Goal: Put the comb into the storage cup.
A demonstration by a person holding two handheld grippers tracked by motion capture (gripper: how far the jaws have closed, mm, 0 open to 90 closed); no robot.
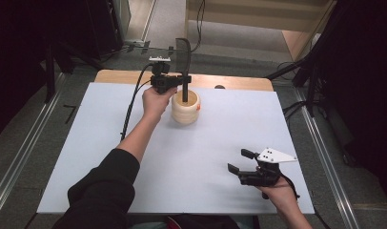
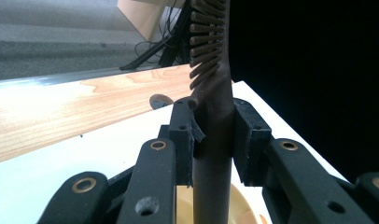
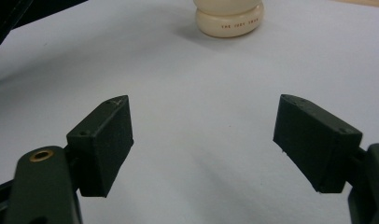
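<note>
1. Left gripper [image 1: 182, 82] up near the far edge of the worktop [image 1: 86, 157], a bit left of the middle, clamped tight on the dark handle of a hairbrush [image 1: 184, 62].
2. Same grip seen from the left gripper view: both pads [image 2: 253, 140] pressed flat against the brush handle [image 2: 214, 154], one on each side, bristles sticking out to the left higher up.
3. Brush standing upright, bristle head on top, lower end of the handle down inside the mouth of a cream ribbed holder [image 1: 185, 109].
4. Holder sitting on the white worktop close to the far edge, just beside the left hand [image 1: 156, 101]. Also visible at the top of the right gripper view [image 3: 229, 18], tiny lettering on its base, too small to read.
5. Right gripper [image 1: 241, 162] way over near the right corner on the near side, well apart from the holder and brush, held in the right hand [image 1: 277, 191].
6. Jaws on that one spread wide, nothing but bare white surface between the pads [image 3: 106, 140].
7. Strip of bare wood [image 1: 229, 81] showing along the far edge past the white sheet.
8. Cable [image 1: 130, 107] trailing from the left gripper down across the left side of the sheet.
</note>
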